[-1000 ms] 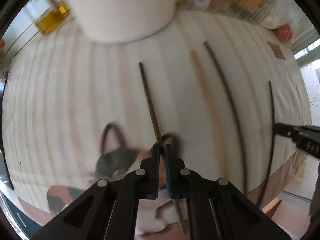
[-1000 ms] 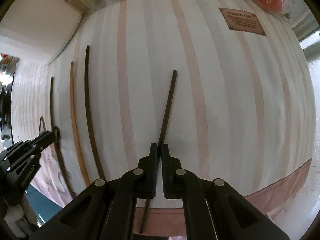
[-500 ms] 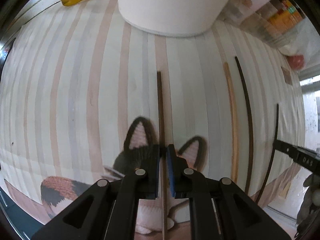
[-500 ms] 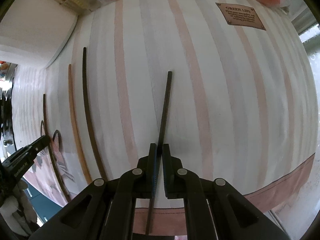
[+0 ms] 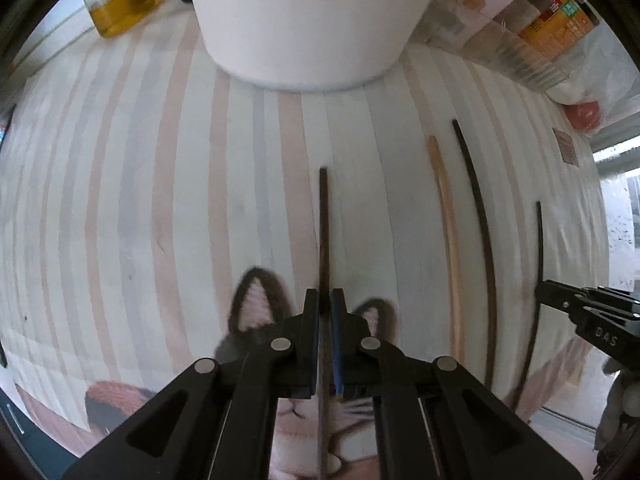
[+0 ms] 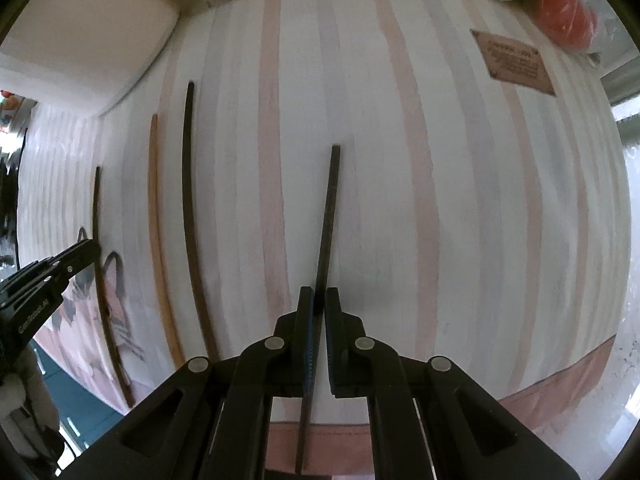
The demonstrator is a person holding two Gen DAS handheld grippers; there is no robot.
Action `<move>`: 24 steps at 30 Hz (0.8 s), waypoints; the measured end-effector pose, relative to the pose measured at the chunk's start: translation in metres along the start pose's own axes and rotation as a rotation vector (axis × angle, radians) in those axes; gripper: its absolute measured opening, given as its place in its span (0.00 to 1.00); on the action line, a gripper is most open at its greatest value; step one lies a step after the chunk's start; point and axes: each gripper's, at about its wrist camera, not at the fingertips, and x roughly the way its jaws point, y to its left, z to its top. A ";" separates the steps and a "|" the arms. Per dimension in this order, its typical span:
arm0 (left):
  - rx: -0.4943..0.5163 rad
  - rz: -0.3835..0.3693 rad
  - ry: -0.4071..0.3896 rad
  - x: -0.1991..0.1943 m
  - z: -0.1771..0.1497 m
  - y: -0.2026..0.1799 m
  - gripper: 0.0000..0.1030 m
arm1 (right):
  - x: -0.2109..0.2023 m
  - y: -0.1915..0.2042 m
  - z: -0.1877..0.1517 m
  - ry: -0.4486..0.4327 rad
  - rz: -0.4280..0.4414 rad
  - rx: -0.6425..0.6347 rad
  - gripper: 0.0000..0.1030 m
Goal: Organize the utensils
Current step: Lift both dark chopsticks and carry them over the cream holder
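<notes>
On the striped pink-grey-white cloth (image 6: 460,200), four slim sticks run roughly 12-to-6 o'clock. Left gripper (image 5: 325,300), pointing down, jaws narrow, pinches a dark brown wooden chopstick (image 5: 323,216) that extends toward 12 o'clock from the pads. Right gripper (image 6: 316,300), likewise down and narrow, clamps a second dark chopstick (image 6: 330,208), leaning slightly toward 1 o'clock. Between the two held sticks, lying on the cloth just beside each other: a light tan wooden chopstick (image 6: 154,216) and a dark curved-looking chopstick (image 6: 187,200). White cylindrical container (image 5: 312,20) at 12 o'clock in left view. Cat-face print (image 5: 260,304) on the cloth under the left gripper. Jar of amber liquid (image 5: 120,8) at 11 o'clock.
</notes>
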 end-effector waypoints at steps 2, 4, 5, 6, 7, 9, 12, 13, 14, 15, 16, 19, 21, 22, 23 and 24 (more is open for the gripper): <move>0.002 -0.022 0.012 0.000 -0.005 -0.003 0.08 | 0.003 0.014 -0.005 0.003 0.004 0.002 0.11; -0.002 -0.033 0.006 0.000 -0.008 -0.002 0.09 | 0.002 0.015 -0.003 0.004 0.004 0.015 0.12; -0.007 -0.036 0.008 0.000 -0.008 -0.002 0.09 | 0.003 0.014 -0.002 0.007 0.006 0.025 0.12; -0.009 -0.035 0.009 -0.001 -0.007 0.000 0.09 | 0.003 0.011 -0.003 0.012 0.005 0.035 0.12; -0.003 -0.031 0.008 -0.004 -0.006 0.004 0.09 | 0.006 0.008 0.000 0.012 0.002 0.037 0.12; 0.012 -0.020 0.004 -0.003 -0.003 0.001 0.09 | 0.003 0.005 0.000 0.006 -0.005 0.044 0.12; 0.032 -0.004 -0.006 -0.002 0.003 -0.004 0.05 | 0.000 0.001 -0.003 0.002 -0.034 0.027 0.12; 0.035 0.000 -0.008 -0.002 0.006 -0.007 0.05 | 0.000 0.004 -0.002 0.002 -0.045 0.021 0.12; 0.036 0.002 -0.011 -0.002 0.006 -0.008 0.04 | 0.003 0.010 0.002 0.000 -0.057 0.015 0.12; 0.042 0.009 -0.015 -0.002 0.007 -0.009 0.03 | 0.002 0.013 -0.003 -0.005 -0.070 0.008 0.11; 0.047 0.010 -0.016 -0.002 0.007 -0.010 0.03 | 0.003 0.018 -0.009 -0.011 -0.080 0.000 0.09; 0.053 0.009 -0.017 -0.002 0.009 -0.012 0.03 | 0.001 0.020 -0.012 -0.030 -0.083 0.001 0.06; 0.054 0.008 -0.018 -0.002 0.010 -0.013 0.03 | -0.002 0.019 -0.013 -0.036 -0.065 0.015 0.06; 0.054 0.009 -0.019 -0.001 0.010 -0.015 0.03 | -0.001 0.020 -0.013 -0.035 -0.062 0.017 0.06; 0.055 0.008 -0.020 0.000 0.010 -0.016 0.03 | -0.004 0.017 -0.012 -0.034 -0.061 0.017 0.06; 0.055 0.008 -0.020 0.001 0.011 -0.014 0.03 | -0.004 0.019 -0.013 -0.033 -0.062 0.018 0.06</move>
